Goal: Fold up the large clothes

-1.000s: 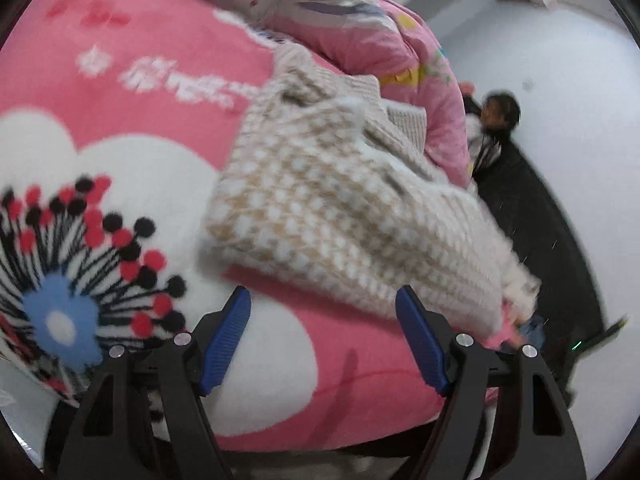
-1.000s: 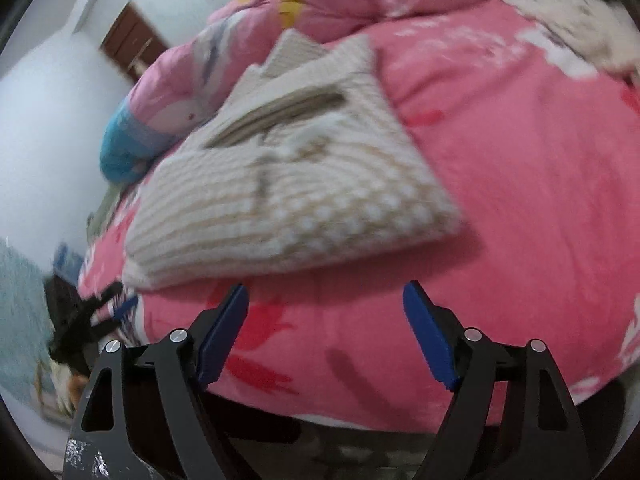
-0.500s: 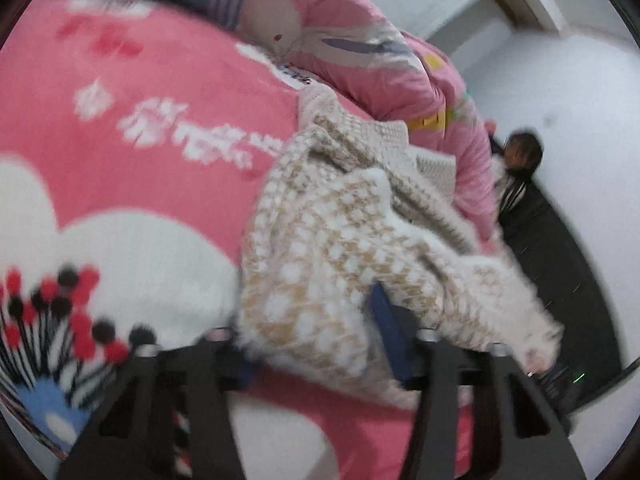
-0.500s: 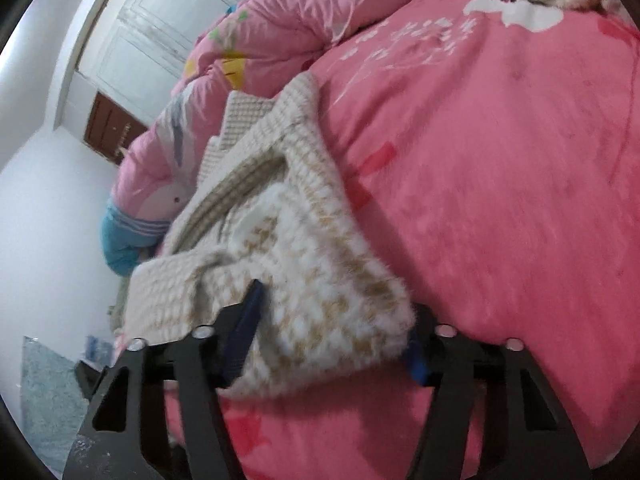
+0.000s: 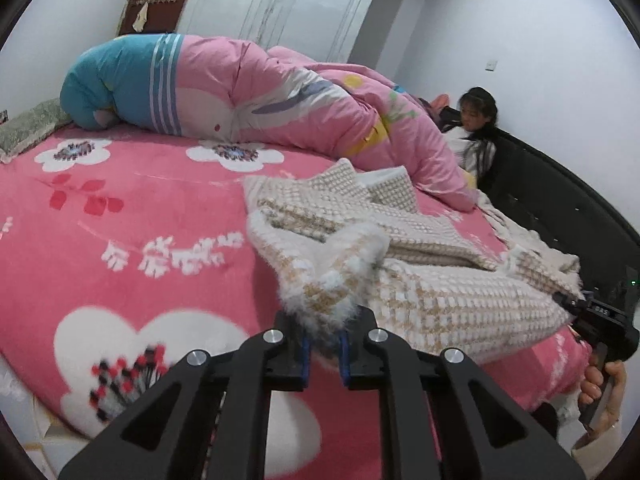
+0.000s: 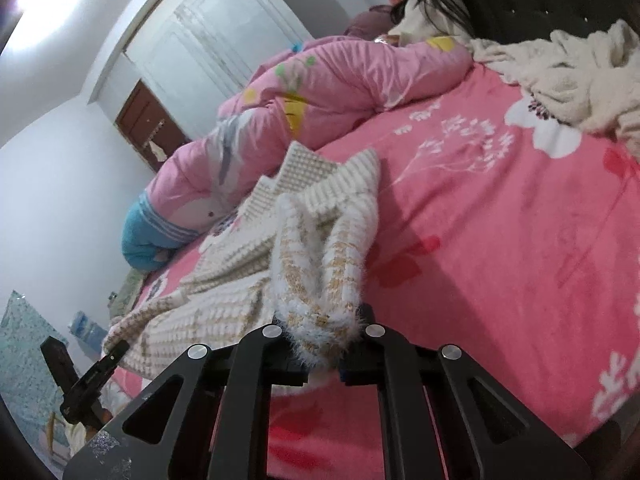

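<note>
I see the bed (image 5: 120, 240) filling both views under its pink flowered cover, with a rolled pink and blue quilt (image 5: 248, 100) along the far side and a cream fleece blanket (image 6: 576, 72) bunched toward the dark headboard (image 5: 560, 208), where a person (image 5: 476, 128) sits. The beige and white knitted sweater (image 5: 420, 280) lies on the cover just in front of the quilt, its near hem lifted off the cover at both corners. My left gripper (image 5: 323, 354) is clamped on one fuzzy corner of that hem and my right gripper (image 6: 324, 364) on the other (each shows in the other's view, at the sweater's far corner). A second ago both grippers stood wide open, short of the sweater, which lay flat; their jaws have just been closing with the knit between them. The bunched knit hides the blue pads in the right view, and the sweater's sleeves are folded under and hard to trace.
</note>
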The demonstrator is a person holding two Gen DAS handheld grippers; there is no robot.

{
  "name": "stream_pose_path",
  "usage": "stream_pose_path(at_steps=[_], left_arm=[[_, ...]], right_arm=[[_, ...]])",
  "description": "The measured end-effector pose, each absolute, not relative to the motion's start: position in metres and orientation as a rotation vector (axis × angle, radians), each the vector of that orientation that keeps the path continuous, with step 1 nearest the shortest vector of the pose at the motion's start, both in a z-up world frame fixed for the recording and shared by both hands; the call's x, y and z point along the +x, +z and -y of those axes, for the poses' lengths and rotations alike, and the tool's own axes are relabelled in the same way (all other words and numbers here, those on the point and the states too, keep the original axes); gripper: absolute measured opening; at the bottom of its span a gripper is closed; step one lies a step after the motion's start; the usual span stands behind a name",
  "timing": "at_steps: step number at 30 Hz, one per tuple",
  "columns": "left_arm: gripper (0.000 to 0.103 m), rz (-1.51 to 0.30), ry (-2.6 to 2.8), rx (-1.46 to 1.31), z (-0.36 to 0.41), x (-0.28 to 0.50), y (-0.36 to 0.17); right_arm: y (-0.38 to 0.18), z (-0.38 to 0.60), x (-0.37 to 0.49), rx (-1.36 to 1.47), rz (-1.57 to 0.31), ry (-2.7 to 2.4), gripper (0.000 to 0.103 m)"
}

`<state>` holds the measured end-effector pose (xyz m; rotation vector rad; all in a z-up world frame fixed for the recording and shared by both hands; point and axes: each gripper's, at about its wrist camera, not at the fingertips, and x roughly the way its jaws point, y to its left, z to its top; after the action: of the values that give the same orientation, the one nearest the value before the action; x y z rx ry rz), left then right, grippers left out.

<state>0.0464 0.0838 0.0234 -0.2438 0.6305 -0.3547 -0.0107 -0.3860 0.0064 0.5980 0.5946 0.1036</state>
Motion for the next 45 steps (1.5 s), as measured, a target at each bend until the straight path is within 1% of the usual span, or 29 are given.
stream_pose_path(at_steps=[4, 6, 7, 8, 9, 10, 11, 12, 13, 14, 15, 16, 21, 24, 26, 31, 34, 36, 37, 38, 39, 40, 41, 42, 43, 44, 45], left_arm=[[0.011, -0.693, -0.372, -0.271, -0.096, 0.024, 0.012], [0.015, -0.763, -0.372, -0.302, -0.102, 0.021, -0.009], [0.019, -0.812, -0.354, -0.308, -0.103, 0.023, -0.023], [0.023, -0.85, -0.333, -0.308, -0.104, 0.026, -0.032], [0.028, -0.902, -0.293, -0.306, -0.107, 0.029, -0.045], [0.038, -0.931, -0.251, -0.306, -0.111, 0.03, -0.053], [0.042, -0.936, -0.222, -0.308, -0.115, 0.029, -0.055], [0.045, -0.933, -0.202, -0.313, -0.12, 0.027, -0.055], [0.051, -0.924, -0.198, -0.327, -0.127, 0.024, -0.053], [0.056, -0.904, -0.187, -0.346, -0.135, 0.019, -0.049], [0.058, -0.876, -0.171, -0.361, -0.144, 0.014, -0.044], [0.06, -0.858, -0.16, -0.369, -0.149, 0.011, -0.041], [0.06, -0.777, -0.167, -0.392, -0.16, 0.007, -0.023], [0.062, -0.753, -0.26, -0.348, -0.138, 0.017, -0.013], [0.072, -0.763, -0.351, -0.311, -0.114, 0.03, -0.009], [0.073, -0.782, -0.374, -0.073, -0.055, 0.061, -0.009], [0.073, -0.769, -0.373, 0.031, -0.034, 0.073, -0.017], [0.072, -0.776, -0.351, 0.079, -0.03, 0.082, -0.025], [0.069, -0.782, -0.337, 0.104, -0.03, 0.088, -0.031], [0.063, -0.787, -0.324, 0.118, -0.03, 0.092, -0.035], [0.06, -0.8, -0.307, 0.135, -0.03, 0.098, -0.04], [0.053, -0.809, -0.297, 0.14, -0.031, 0.101, -0.043], [0.046, -0.822, -0.284, 0.141, -0.033, 0.105, -0.047], [0.042, -0.831, -0.276, 0.134, -0.034, 0.109, -0.05], [0.035, -0.837, -0.27, 0.114, -0.039, 0.112, -0.053], [0.028, -0.834, -0.269, 0.092, -0.044, 0.112, -0.052], [0.024, -0.83, -0.276, 0.061, -0.049, 0.11, -0.051]], right_arm=[[-0.012, 0.387, -0.029, 0.63, -0.663, 0.132, 0.009], [-0.038, 0.39, -0.029, 0.646, -0.741, 0.128, 0.016], [-0.05, 0.392, -0.028, 0.659, -0.779, 0.117, 0.019], [-0.06, 0.394, -0.027, 0.663, -0.817, 0.106, 0.025], [-0.072, 0.397, -0.023, 0.656, -0.873, 0.068, 0.041], [-0.08, 0.402, -0.022, 0.653, -0.915, 0.037, 0.046], [-0.082, 0.405, -0.022, 0.665, -0.924, 0.047, 0.047], [-0.079, 0.409, -0.024, 0.678, -0.925, 0.067, 0.051], [-0.074, 0.412, -0.026, 0.662, -0.924, 0.061, 0.056], [-0.066, 0.414, -0.03, 0.62, -0.915, 0.036, 0.071], [-0.057, 0.417, -0.036, 0.57, -0.9, -0.003, 0.081], [-0.052, 0.42, -0.04, 0.535, -0.891, -0.032, 0.082], [-0.033, 0.432, -0.044, 0.495, -0.842, -0.092, 0.082], [-0.024, 0.416, -0.026, 0.485, -0.795, -0.022, 0.082], [-0.02, 0.396, -0.007, 0.447, -0.792, 0.041, 0.082], [-0.016, 0.358, 0.03, 0.298, -0.795, 0.119, 0.082], [-0.025, 0.347, 0.055, 0.248, -0.831, 0.148, 0.081], [-0.032, 0.345, 0.066, 0.231, -0.859, 0.15, 0.072], [-0.036, 0.346, 0.07, 0.224, -0.873, 0.151, 0.07], [-0.041, 0.347, 0.076, 0.212, -0.889, 0.143, 0.065], [-0.043, 0.348, 0.079, 0.205, -0.898, 0.135, 0.059], [-0.047, 0.349, 0.085, 0.192, -0.914, 0.124, 0.055], [-0.049, 0.35, 0.086, 0.181, -0.923, 0.119, 0.042], [-0.049, 0.35, 0.085, 0.171, -0.924, 0.115, 0.028], [-0.048, 0.348, 0.084, 0.148, -0.927, 0.101, 0.019], [-0.046, 0.344, 0.08, 0.109, -0.922, 0.084, 0.007], [-0.041, 0.34, 0.075, 0.076, -0.903, 0.078, 0.007]])
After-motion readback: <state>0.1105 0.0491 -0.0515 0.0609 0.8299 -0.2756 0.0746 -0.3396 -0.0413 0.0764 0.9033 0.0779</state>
